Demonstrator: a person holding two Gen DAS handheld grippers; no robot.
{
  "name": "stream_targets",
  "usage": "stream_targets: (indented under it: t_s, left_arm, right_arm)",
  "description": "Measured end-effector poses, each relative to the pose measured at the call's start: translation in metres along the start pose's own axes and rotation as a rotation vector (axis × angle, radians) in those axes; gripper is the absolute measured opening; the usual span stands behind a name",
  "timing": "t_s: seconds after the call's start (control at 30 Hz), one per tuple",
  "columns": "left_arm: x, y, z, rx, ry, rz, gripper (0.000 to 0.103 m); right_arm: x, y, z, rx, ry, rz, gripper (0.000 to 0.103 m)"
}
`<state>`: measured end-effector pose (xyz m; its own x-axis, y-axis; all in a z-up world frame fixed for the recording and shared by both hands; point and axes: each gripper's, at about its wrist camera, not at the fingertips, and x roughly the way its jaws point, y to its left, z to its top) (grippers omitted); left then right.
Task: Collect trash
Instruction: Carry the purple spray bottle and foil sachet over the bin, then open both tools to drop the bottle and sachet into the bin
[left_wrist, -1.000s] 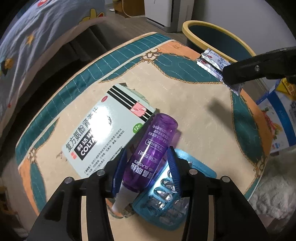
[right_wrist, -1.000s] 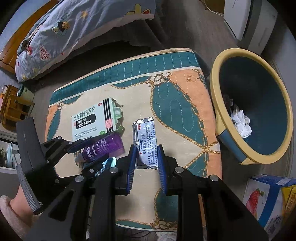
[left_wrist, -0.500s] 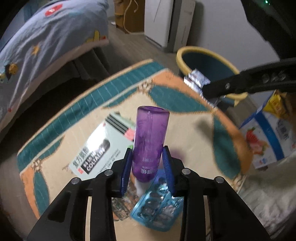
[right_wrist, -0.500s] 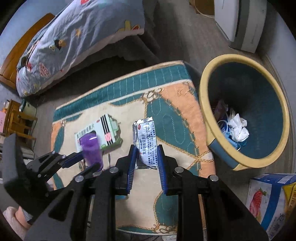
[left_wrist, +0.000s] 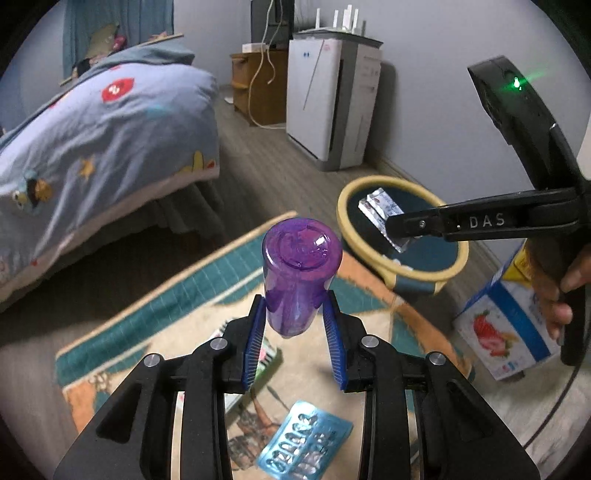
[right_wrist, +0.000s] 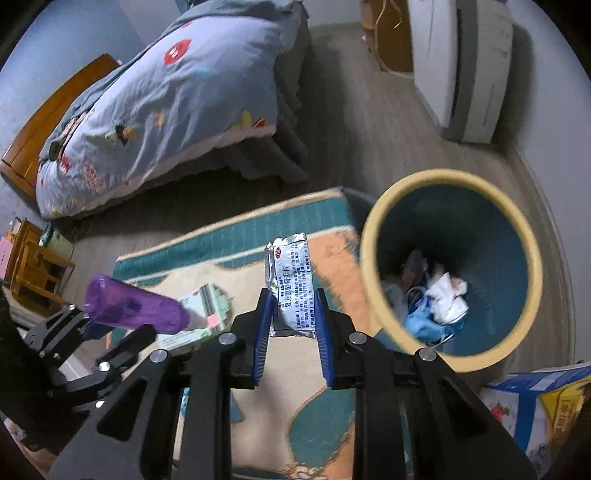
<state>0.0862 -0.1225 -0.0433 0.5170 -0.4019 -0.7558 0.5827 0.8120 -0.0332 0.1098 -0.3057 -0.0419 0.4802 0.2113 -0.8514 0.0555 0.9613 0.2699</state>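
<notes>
Right wrist view: my bin (right_wrist: 373, 236) fills the right of the frame. At lower centre my right gripper (right_wrist: 291, 325) pinches a foil packet (right_wrist: 290, 280). At left, my left gripper (left_wrist: 295, 332) clamps a purple bottle (left_wrist: 299, 269), lifted above the rug (left_wrist: 177, 295).

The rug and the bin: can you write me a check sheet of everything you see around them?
Surface: patterned rug on a wood floor.
Job's things: purple bottle lifted in the left gripper; silver packet in the right gripper; bin beside the rug, holding tissues.
Clutter: blue pill sheet and medicine box lie on the rug.
Grippers: both shut on their items, fingers pressing the sides.
Cables: a white one hangs at the wooden cabinet.
Surroundings: bed, white appliance, strawberry carton.
</notes>
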Motion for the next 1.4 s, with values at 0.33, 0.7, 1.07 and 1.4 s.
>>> stream_targets:
  t_s: [0.33,0.7,1.07,1.4]
  left_arm:
    - [0.010,-0.037,0.036,0.074,-0.010,-0.015,0.033]
    - [0.057,-0.113,0.070,0.182,0.036,-0.119,0.033]
    - [0.109,-0.142,0.090,0.182,0.094,-0.160,0.033]
    - [0.125,-0.137,0.104,0.157,0.064,-0.137,0.033]
  right_arm:
    - [-0.010,-0.063,0.013,0.115,-0.042,-0.070,0.022]
    - [0.012,-0.171,-0.011,0.409,0.043,-0.153,0.023]
    - [0.026,-0.205,-0.020,0.495,0.074,-0.151,0.023]
    - [0.026,-0.206,-0.013,0.491,0.029,-0.127,0.023]
